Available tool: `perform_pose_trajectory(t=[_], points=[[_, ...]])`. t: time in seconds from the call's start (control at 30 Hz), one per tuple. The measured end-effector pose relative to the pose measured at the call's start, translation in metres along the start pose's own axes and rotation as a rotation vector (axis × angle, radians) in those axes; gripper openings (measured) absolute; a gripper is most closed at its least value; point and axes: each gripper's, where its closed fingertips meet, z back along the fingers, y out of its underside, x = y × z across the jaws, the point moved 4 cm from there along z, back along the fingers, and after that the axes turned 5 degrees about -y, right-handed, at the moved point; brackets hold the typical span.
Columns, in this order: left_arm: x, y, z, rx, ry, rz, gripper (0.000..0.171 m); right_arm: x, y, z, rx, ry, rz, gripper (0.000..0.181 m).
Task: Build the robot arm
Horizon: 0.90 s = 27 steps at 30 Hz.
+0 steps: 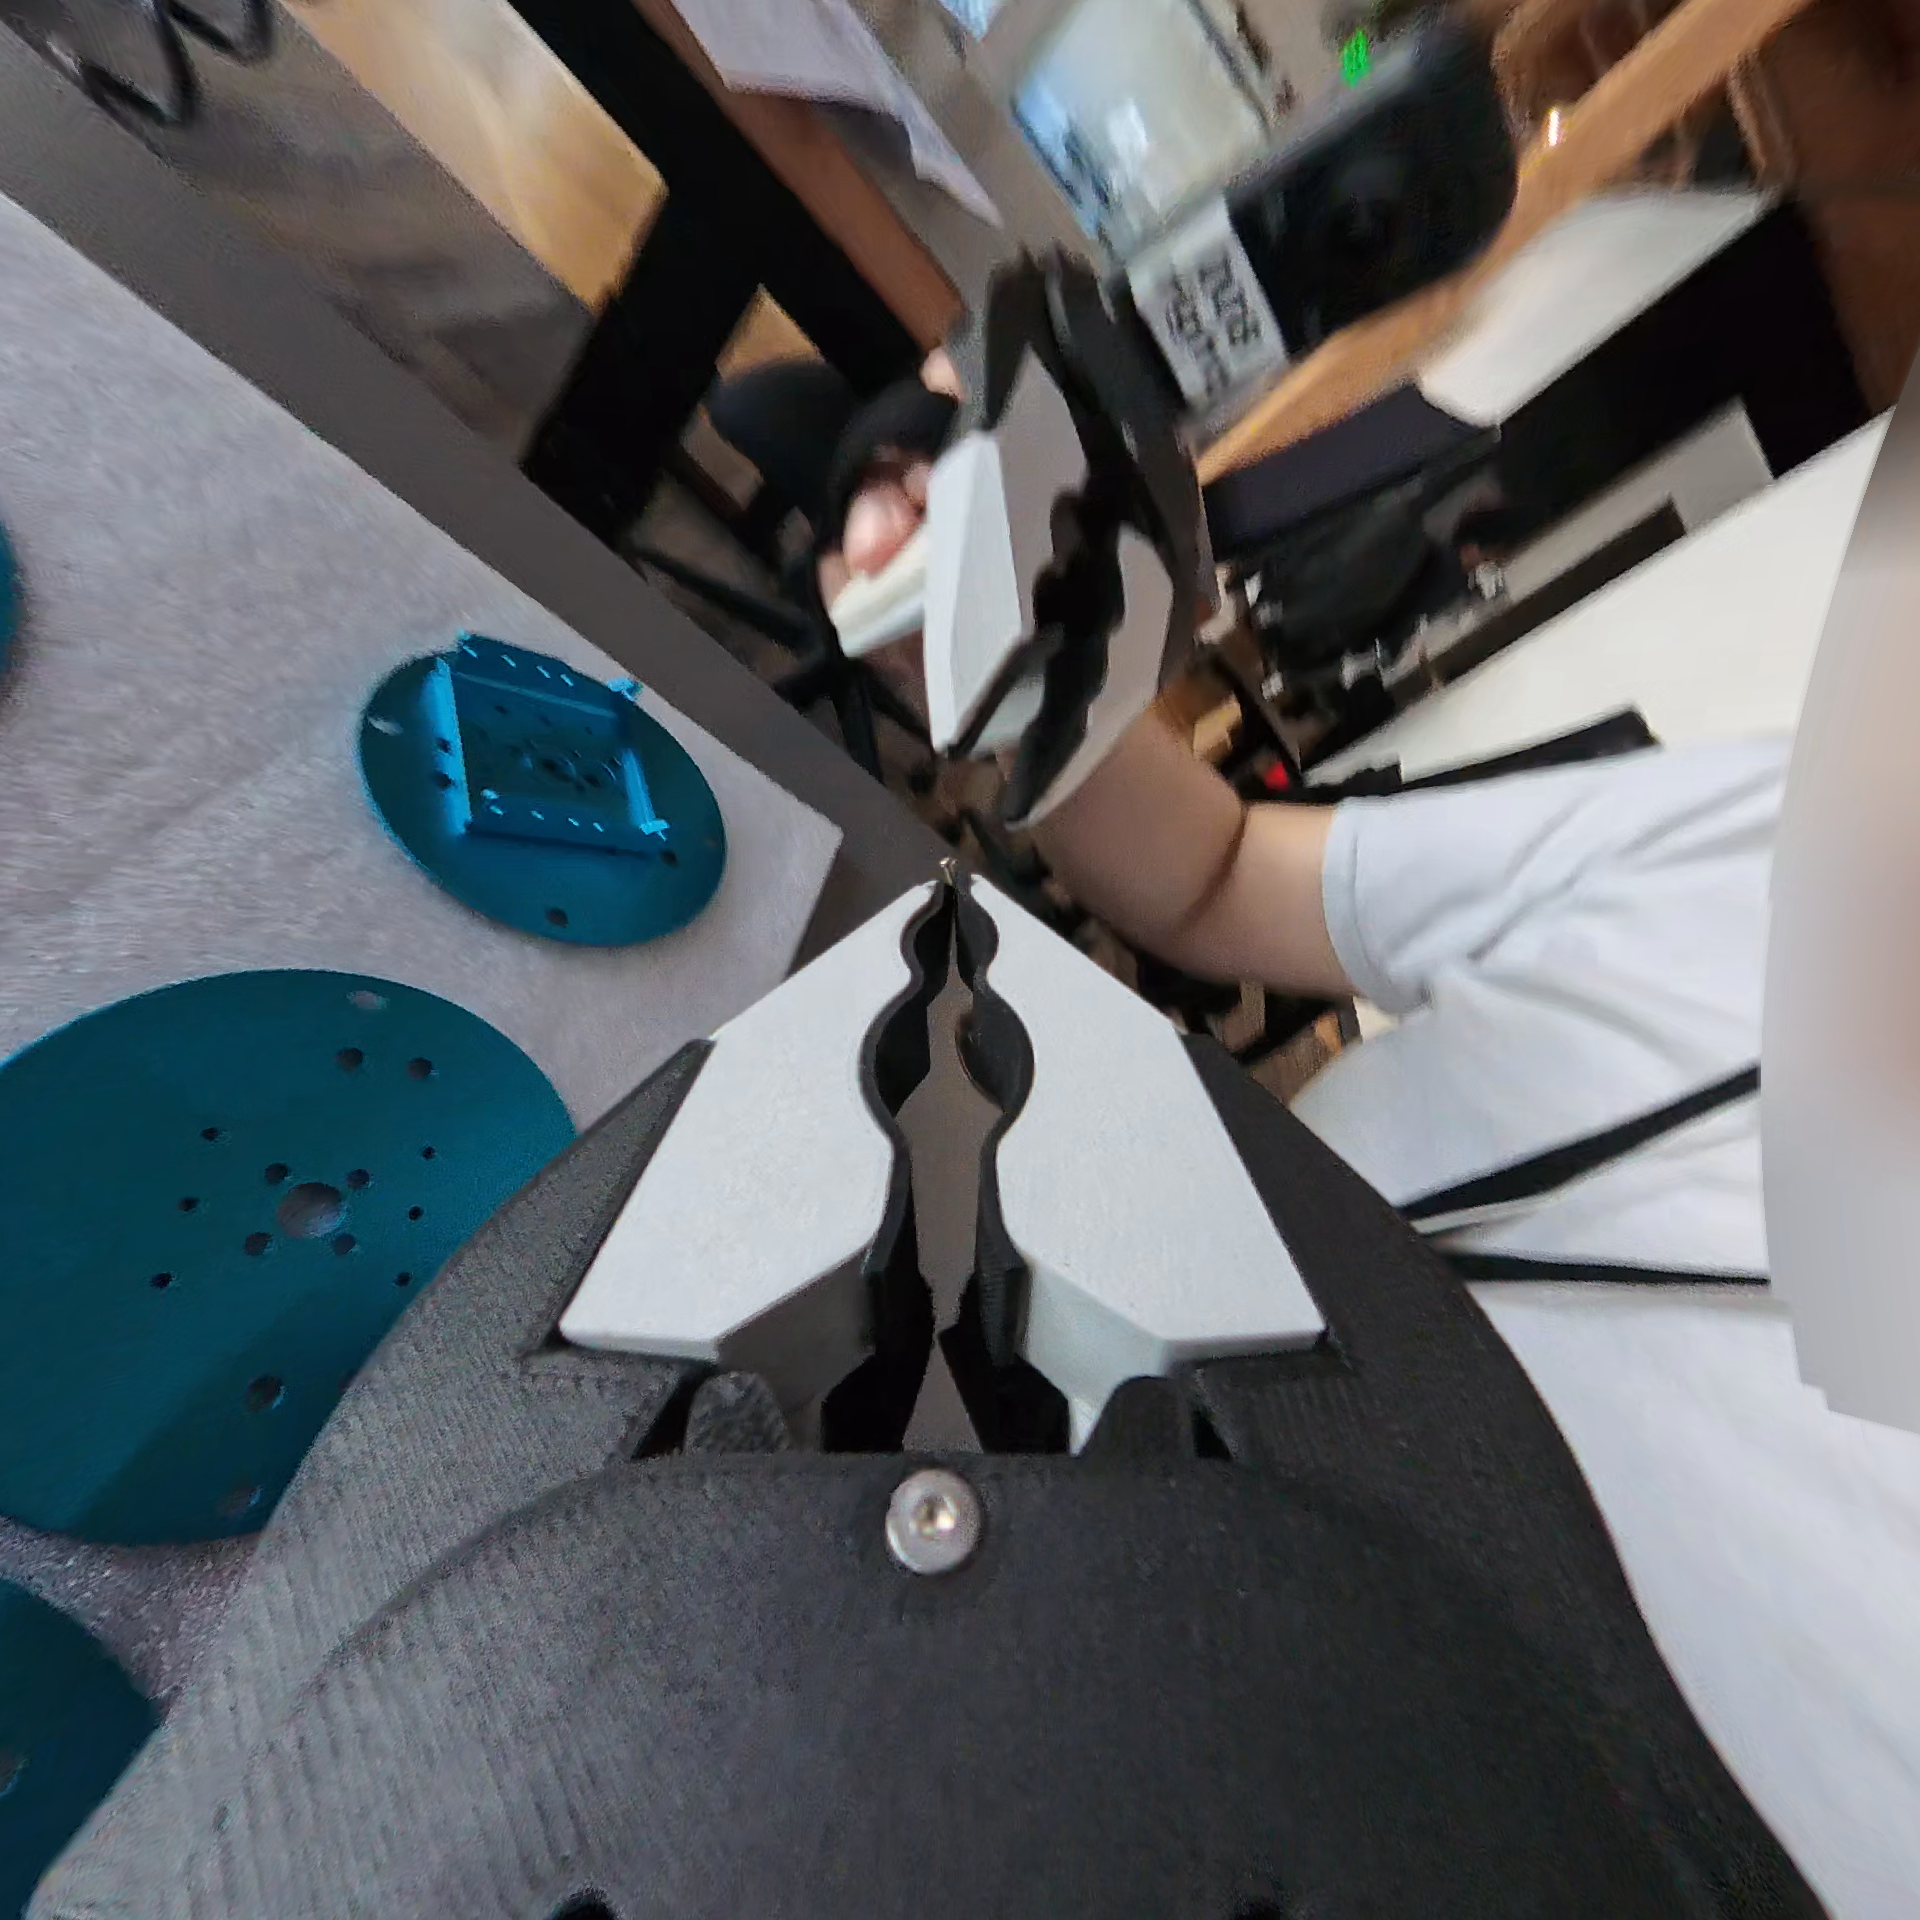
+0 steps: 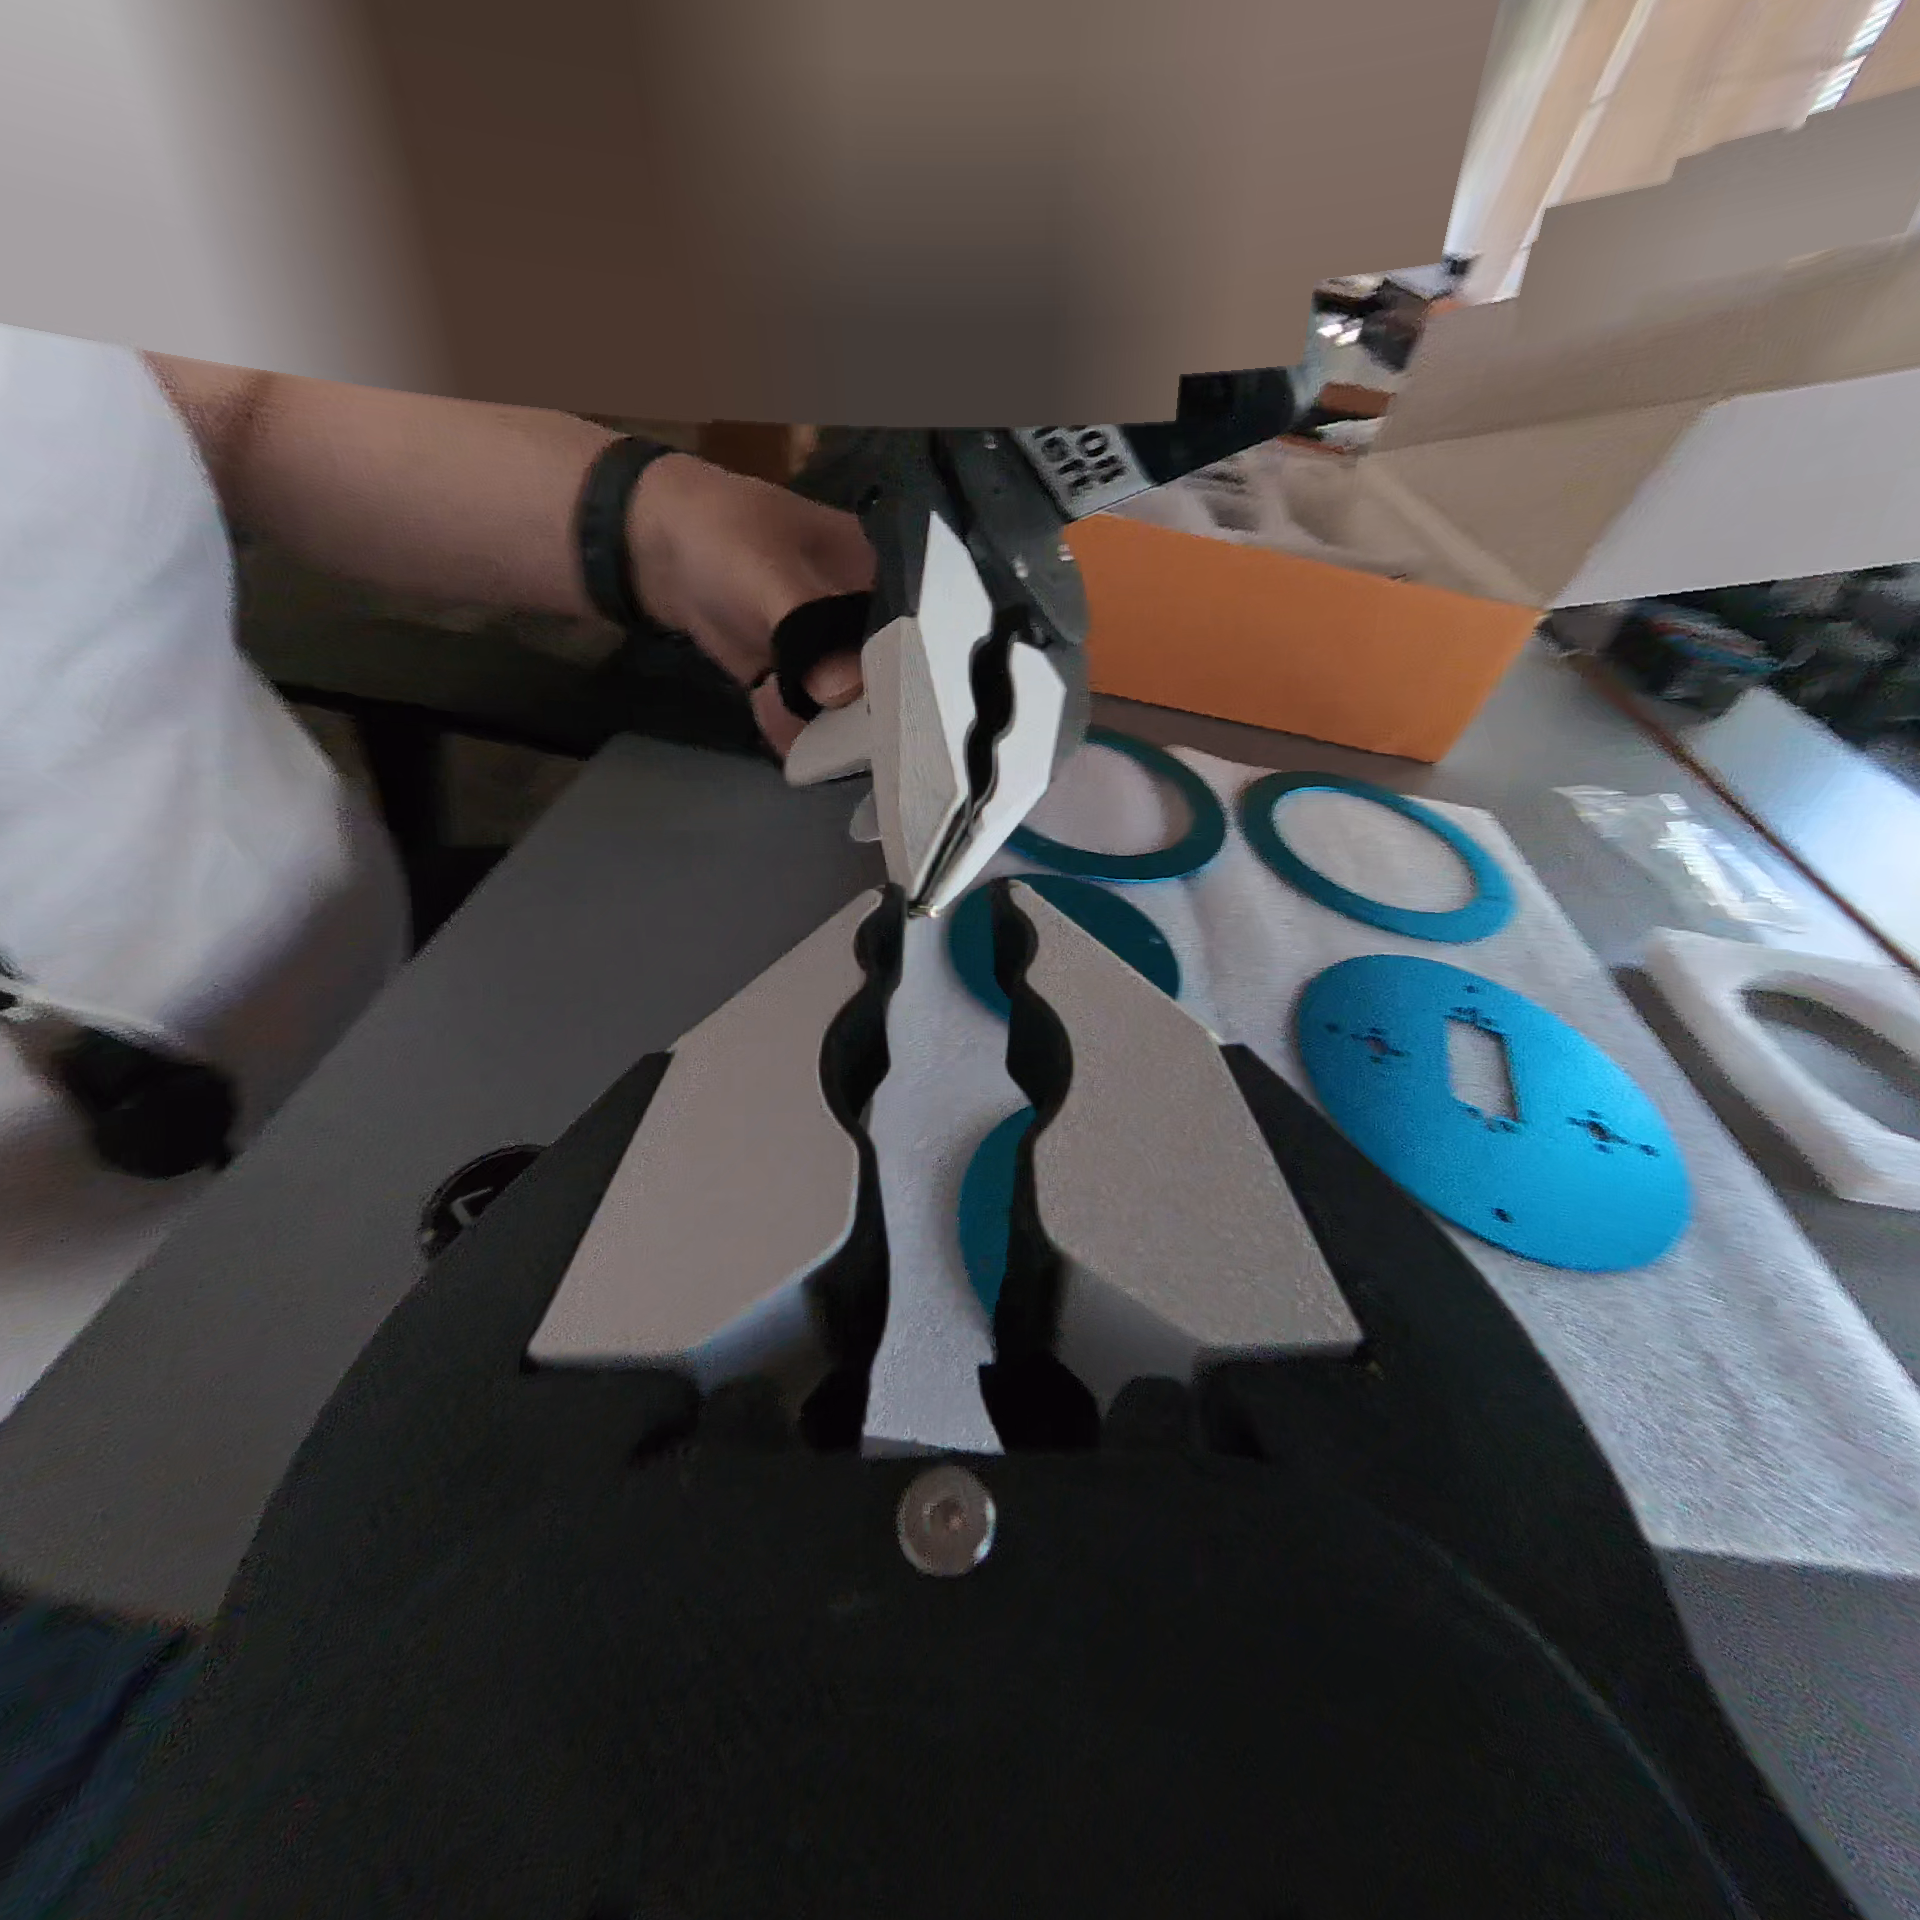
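My left gripper (image 1: 950, 883) is shut on a tiny silver metal part (image 1: 948, 867) pinched at its very tips. In the right wrist view the left gripper (image 2: 928, 902) comes down from above, and the part (image 2: 924, 913) sits between the tips of my right gripper (image 2: 945, 899), beside its left tip. The right gripper is open, its jaws a narrow gap apart, and empty. It also shows in the left wrist view (image 1: 987, 779), just beyond my left tips. Both are held above the near corner of a white foam sheet (image 2: 1247, 935).
Blue metal parts lie on the foam: two rings (image 2: 1371, 857), a disc with a rectangular cutout (image 2: 1486, 1112), a disc carrying a square block (image 1: 540, 790) and a drilled plate (image 1: 239, 1247). An orange cardboard box (image 2: 1278, 634) and a white foam frame (image 2: 1787, 1049) stand on the grey table (image 2: 312, 1195). The grippers are tip to tip, or close to it.
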Motion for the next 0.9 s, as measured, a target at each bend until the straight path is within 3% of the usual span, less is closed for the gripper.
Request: perform_pose_trajectory(t=[0.17, 0.23, 0.4, 0.9], points=[[-0.016, 0.014, -0.002, 0.235, 0.11, -0.04, 0.0, 0.022, -0.009, -0.001, 0.045, -0.385, -0.024, 0.016], [-0.025, 0.014, -0.004, 0.262, 0.164, -0.035, 0.0, 0.025, -0.014, -0.003, 0.055, -0.434, -0.008, 0.015], [-0.035, 0.013, -0.007, 0.279, 0.215, -0.044, 0.0, 0.031, -0.014, -0.005, 0.102, -0.515, -0.022, 0.004], [-0.038, 0.01, -0.008, 0.257, 0.234, -0.012, 0.0, 0.034, -0.012, -0.006, 0.107, -0.474, -0.029, 0.002]])
